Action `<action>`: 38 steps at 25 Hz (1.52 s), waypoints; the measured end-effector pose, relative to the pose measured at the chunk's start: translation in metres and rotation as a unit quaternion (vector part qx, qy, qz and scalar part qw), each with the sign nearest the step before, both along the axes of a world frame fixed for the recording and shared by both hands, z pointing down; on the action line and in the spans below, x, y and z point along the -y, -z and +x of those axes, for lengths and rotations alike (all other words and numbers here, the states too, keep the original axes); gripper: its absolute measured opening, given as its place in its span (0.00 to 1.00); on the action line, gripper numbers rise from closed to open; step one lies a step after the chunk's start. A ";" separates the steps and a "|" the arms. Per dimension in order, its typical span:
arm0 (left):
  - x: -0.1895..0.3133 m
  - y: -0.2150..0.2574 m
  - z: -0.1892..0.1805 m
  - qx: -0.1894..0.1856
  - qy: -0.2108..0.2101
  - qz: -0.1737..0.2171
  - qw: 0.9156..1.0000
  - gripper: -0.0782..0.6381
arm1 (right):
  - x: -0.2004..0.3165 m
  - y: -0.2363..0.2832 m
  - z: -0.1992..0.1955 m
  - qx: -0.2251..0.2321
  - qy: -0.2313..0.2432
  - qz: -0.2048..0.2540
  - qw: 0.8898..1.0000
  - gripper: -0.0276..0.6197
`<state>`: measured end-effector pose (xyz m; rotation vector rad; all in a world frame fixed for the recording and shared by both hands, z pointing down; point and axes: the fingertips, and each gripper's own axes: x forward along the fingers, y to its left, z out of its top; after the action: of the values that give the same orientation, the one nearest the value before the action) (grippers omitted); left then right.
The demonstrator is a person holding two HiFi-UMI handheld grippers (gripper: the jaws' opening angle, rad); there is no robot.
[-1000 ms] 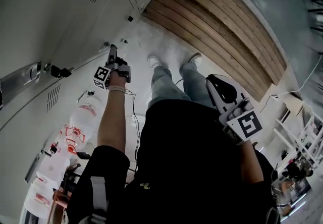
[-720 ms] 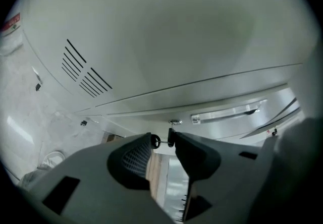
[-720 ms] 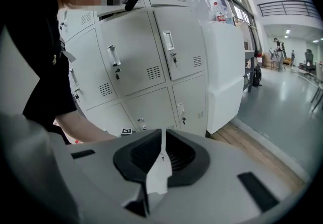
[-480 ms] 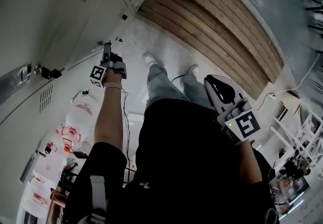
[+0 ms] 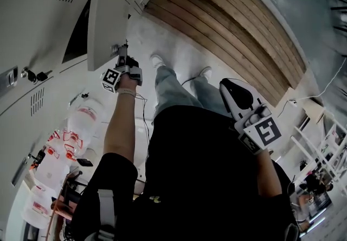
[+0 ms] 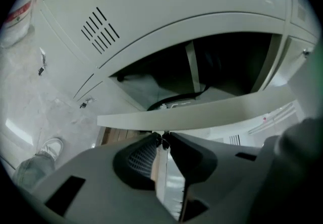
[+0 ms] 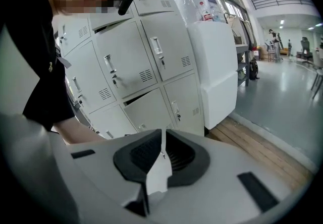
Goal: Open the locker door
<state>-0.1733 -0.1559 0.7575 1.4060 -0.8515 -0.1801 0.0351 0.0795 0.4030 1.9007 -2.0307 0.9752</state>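
As it stands ajar, pale locker door (image 5: 105, 23), left gripper (image 6: 162, 139) pinching its edge, right gripper (image 7: 162, 134) closed.

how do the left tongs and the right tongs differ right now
The left tongs are pinched on a small fitting at the edge of the open locker door; the right tongs grip nothing. The left tongs are stretched out to that door on an extended arm; the right tongs are held beside the person's torso. Both have their tips close together.
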 end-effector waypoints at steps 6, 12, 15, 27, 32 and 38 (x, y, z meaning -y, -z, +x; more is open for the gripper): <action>-0.029 -0.002 0.042 -0.028 0.002 -0.010 1.000 0.24 | -0.026 -0.004 0.029 -0.020 -0.021 -0.003 1.000 0.11; -0.042 -0.002 0.071 -0.048 0.054 -0.006 0.997 0.24 | -0.051 -0.004 0.058 -0.016 -0.064 -0.005 0.998 0.11; -0.048 -0.004 0.088 -0.059 0.074 -0.015 0.995 0.24 | -0.061 -0.003 0.064 -0.009 -0.067 -0.008 0.998 0.11; -0.100 -0.005 0.126 -0.073 0.006 -0.074 0.995 0.24 | -0.069 -0.001 0.076 -0.015 -0.078 0.002 0.997 0.11; -0.107 0.000 0.136 -0.063 -0.061 -0.091 0.992 0.24 | -0.062 0.001 0.072 -0.015 -0.077 0.007 0.997 0.11; -0.106 -0.005 0.121 -0.052 -0.053 -0.109 0.991 0.24 | -0.058 0.007 0.067 -0.019 -0.089 0.010 0.996 0.11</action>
<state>-0.0524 -0.0497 0.7628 1.2228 -0.6883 -0.0758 0.1016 0.1375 0.3962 2.1242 -1.8828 0.9532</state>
